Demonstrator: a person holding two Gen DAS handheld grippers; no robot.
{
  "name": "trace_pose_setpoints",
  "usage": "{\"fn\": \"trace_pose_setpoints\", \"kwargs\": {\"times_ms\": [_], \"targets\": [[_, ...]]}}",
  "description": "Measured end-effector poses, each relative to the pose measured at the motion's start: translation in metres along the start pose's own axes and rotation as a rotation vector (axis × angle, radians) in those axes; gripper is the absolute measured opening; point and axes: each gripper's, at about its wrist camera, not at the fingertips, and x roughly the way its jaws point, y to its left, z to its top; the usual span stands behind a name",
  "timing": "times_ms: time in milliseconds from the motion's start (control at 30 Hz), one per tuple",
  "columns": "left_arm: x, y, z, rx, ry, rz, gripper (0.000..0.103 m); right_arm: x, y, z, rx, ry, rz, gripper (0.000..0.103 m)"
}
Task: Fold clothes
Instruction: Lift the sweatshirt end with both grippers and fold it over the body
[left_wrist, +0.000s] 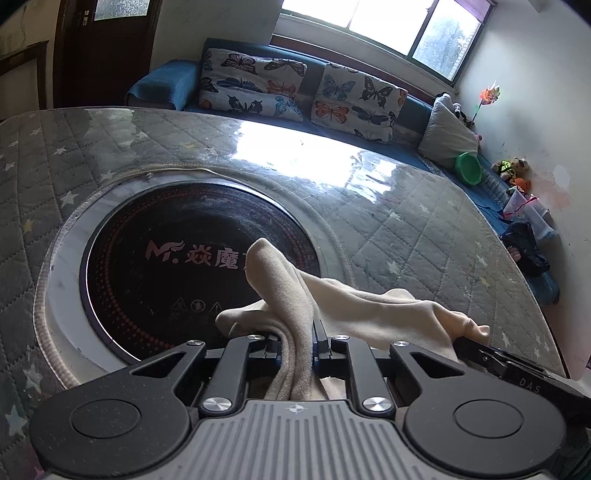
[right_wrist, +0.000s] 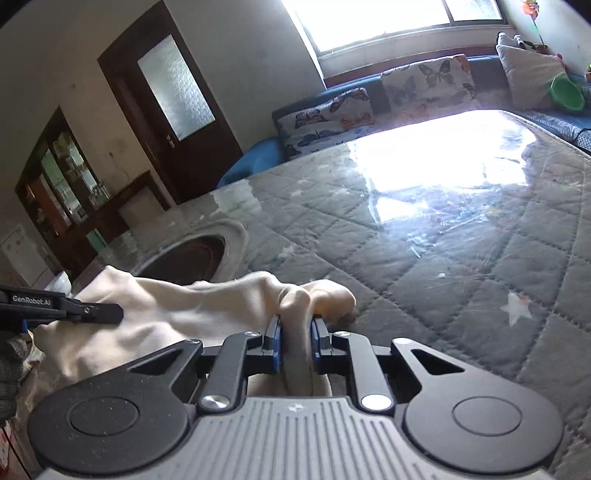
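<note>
A cream-coloured garment (left_wrist: 369, 306) is stretched between both grippers above the quilted table cover. My left gripper (left_wrist: 297, 345) is shut on a bunched fold of it, which sticks up over the black round cooktop (left_wrist: 184, 258). My right gripper (right_wrist: 295, 339) is shut on another fold of the same cream garment (right_wrist: 166, 314), close above the quilt. In the left wrist view the right gripper's fingers (left_wrist: 476, 345) show at the cloth's right end. In the right wrist view the left gripper's fingers (right_wrist: 92, 312) show at the left, over the cloth.
The grey star-patterned quilted cover (right_wrist: 443, 277) lies under a glossy clear sheet with strong window glare. A blue sofa with butterfly cushions (left_wrist: 255, 83) runs behind the table. A green bowl (left_wrist: 468, 169) and toys lie at the right. A dark door (right_wrist: 173, 96) stands at the left.
</note>
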Motion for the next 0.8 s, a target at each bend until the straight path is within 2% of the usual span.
{"fn": "trace_pose_setpoints", "kwargs": {"times_ms": [100,300,533,800], "targets": [[-0.004,-0.011,0.005,0.024,-0.015,-0.014,0.015,-0.016,0.002,0.007,0.003,-0.044,0.012,0.012],[-0.004,-0.045,0.015,0.078,-0.04,-0.07,0.015,-0.052,0.008,0.023,-0.041,-0.138,-0.026,0.012],[0.013,-0.089,0.025,0.138,-0.042,-0.127,0.015,-0.095,-0.007,0.047,-0.075,-0.217,-0.132,0.012],[0.036,-0.135,0.034,0.206,-0.025,-0.178,0.015,-0.122,-0.037,0.064,-0.061,-0.249,-0.228,0.012]]}}
